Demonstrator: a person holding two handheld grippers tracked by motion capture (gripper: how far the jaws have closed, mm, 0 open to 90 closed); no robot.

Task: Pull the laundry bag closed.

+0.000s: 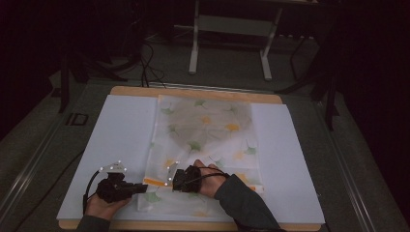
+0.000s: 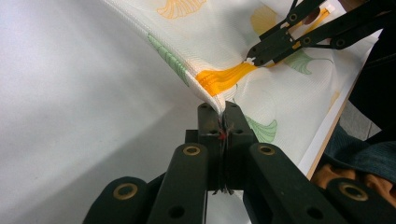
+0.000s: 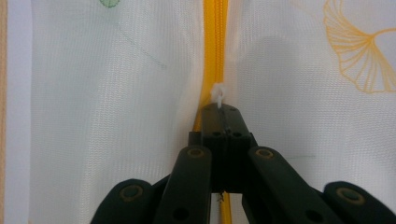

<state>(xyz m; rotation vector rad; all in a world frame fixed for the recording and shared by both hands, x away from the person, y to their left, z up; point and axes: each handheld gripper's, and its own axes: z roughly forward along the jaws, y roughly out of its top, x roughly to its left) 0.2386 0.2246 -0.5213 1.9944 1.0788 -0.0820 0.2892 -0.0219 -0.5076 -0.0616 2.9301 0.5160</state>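
Dim room, wooden worktop [image 1: 193,92] covered by a white sheet [image 1: 121,140]. White mesh fabric bag with ginkgo-leaf print [image 1: 208,140] lies flat mid-sheet, orange zipper [image 3: 214,51] across its near end. Left hand-held gripper [image 2: 224,109] has jaws clamped on the bag's edge at the zipper end, lifting the fabric slightly. Right hand-held gripper [image 3: 221,109] has jaws closed on the small white zipper pull [image 3: 217,93], just beside the left one.

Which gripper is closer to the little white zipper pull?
Right. The right gripper is shut on the white zipper pull. The left gripper pinches the mesh bag at its edge, beside the orange zipper's end.
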